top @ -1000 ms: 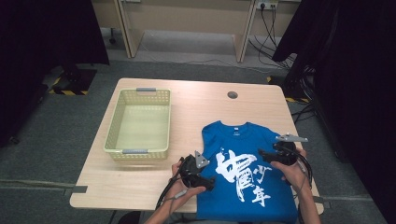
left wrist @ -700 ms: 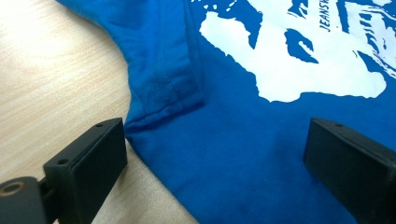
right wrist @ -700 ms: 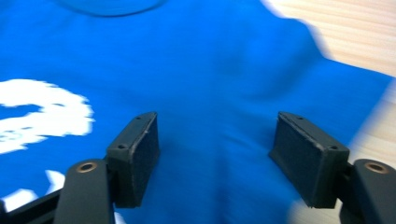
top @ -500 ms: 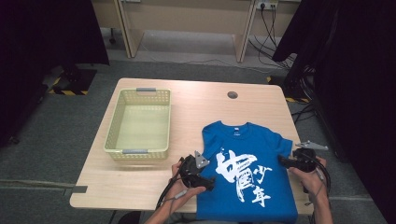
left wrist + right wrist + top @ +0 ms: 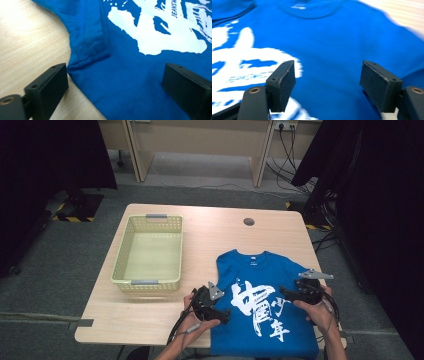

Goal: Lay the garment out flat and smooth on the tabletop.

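The blue T-shirt [image 5: 262,305] lies flat on the counter [image 5: 210,240], right of the yellow basket [image 5: 150,252]. My left hand-held gripper [image 5: 222,312] stands wide open over its left edge, holding nothing. My right hand-held gripper [image 5: 286,292] is open above its right side, also empty.

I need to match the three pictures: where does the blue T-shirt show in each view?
High view: the blue T-shirt lies flat on the table's near right part, right of the basket.
Left gripper view: it covers the right and upper part, its folded sleeve beside bare wood.
Right gripper view: it spreads across the picture, collar at the top.
Shared landmark: the white print.
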